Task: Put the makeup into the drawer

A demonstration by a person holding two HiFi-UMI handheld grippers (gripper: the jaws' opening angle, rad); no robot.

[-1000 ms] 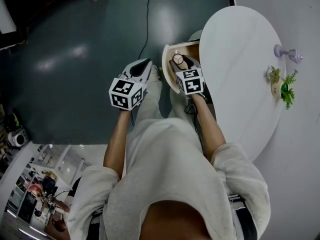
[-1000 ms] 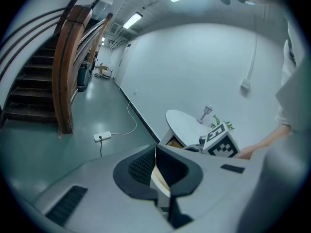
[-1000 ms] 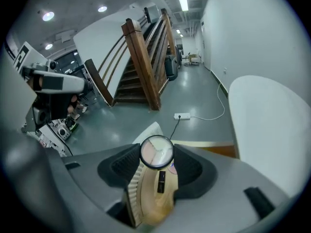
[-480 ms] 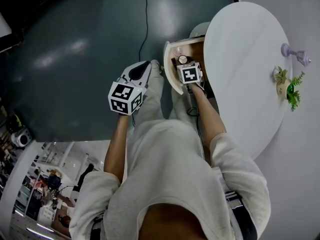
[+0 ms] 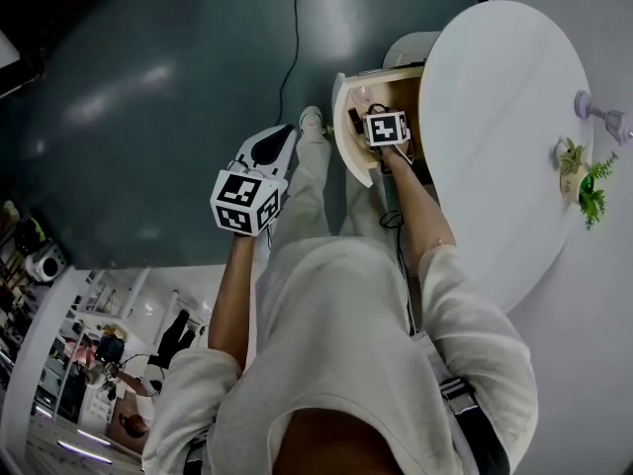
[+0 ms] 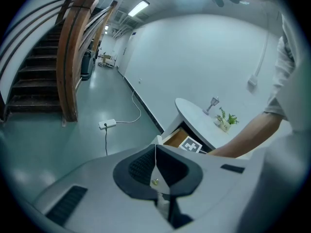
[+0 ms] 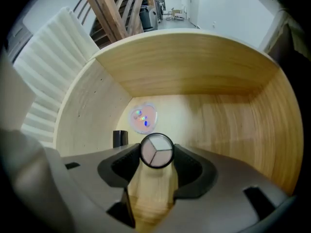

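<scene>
My right gripper [image 7: 156,153] is shut on a round makeup compact [image 7: 156,149] with three pale shades, and points straight down into the open wooden drawer [image 7: 194,67]. In the head view its marker cube [image 5: 386,129] sits inside the drawer [image 5: 344,142] under the white table. On the drawer floor lie a round pinkish compact [image 7: 144,118] and a small black item [image 7: 120,138]. My left gripper [image 5: 281,139] hangs over the dark floor to the left of the drawer, its jaws [image 6: 155,155] shut with nothing between them.
The white oval table [image 5: 495,117] carries a small plant [image 5: 586,181] and a lilac stand [image 5: 605,117]. A power strip [image 6: 108,124] and its cable [image 5: 292,38] lie on the floor. A wooden staircase [image 6: 68,52] stands at the left. The person's legs are below the drawer.
My right gripper has sunk from above the drawer's rim down into the drawer, still holding the compact, and turned to point down. The left gripper has dropped a little.
</scene>
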